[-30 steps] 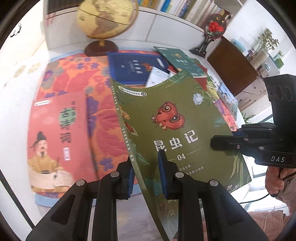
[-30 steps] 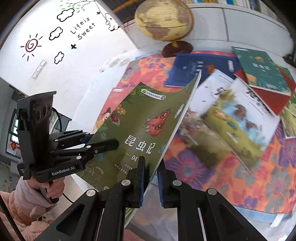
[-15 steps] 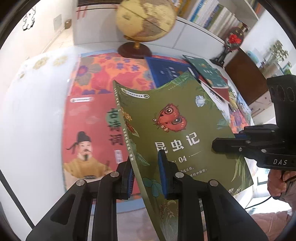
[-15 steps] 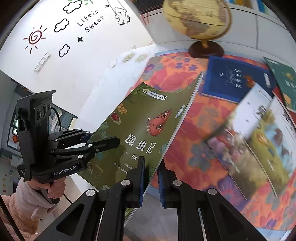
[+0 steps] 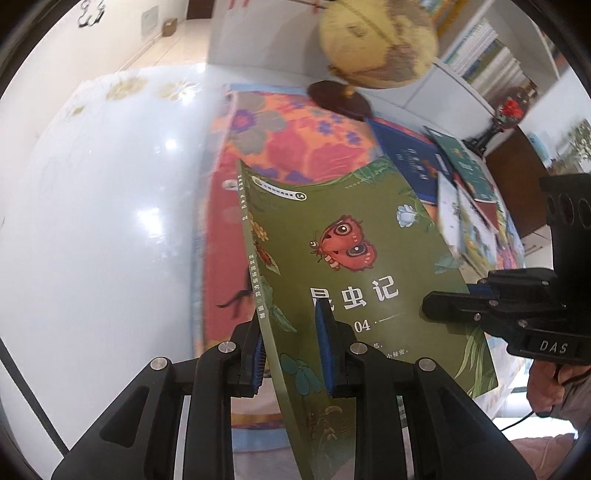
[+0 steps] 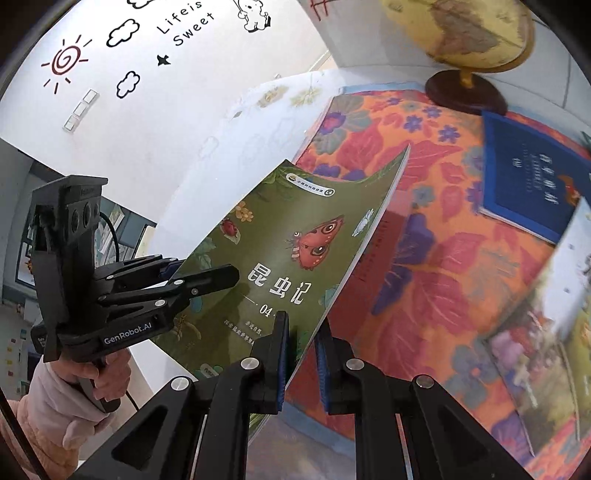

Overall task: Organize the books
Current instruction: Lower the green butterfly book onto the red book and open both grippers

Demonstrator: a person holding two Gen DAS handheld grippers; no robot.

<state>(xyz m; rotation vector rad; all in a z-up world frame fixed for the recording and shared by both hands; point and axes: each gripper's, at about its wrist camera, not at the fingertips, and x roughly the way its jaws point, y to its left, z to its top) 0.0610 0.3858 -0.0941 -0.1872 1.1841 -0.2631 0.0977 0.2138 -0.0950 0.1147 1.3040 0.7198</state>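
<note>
A thin green book [image 5: 351, 236] [image 6: 288, 236] with a red butterfly on its cover hangs tilted above the table, held from both sides. My left gripper [image 5: 290, 332] is shut on its lower spine edge, one blue pad on each side of the cover. My right gripper [image 6: 301, 332] is shut on the opposite lower edge. Each gripper also shows in the other's view: the right gripper [image 5: 443, 306] and the left gripper [image 6: 221, 275]. Under the green book lies a red book [image 5: 221, 240], mostly hidden by it.
A floral mat [image 5: 288, 125] [image 6: 443, 258] covers part of the white table [image 5: 92, 221]. A blue book [image 5: 410, 158] [image 6: 528, 184], a teal book [image 5: 461, 162] and a blurred open picture book [image 6: 546, 332] lie to the right. A globe [image 5: 376, 40] [image 6: 469, 29] stands at the back.
Both grippers have carried the green book to the left across the mat and a little lower. It now hangs over the red book near the mat's left edge.
</note>
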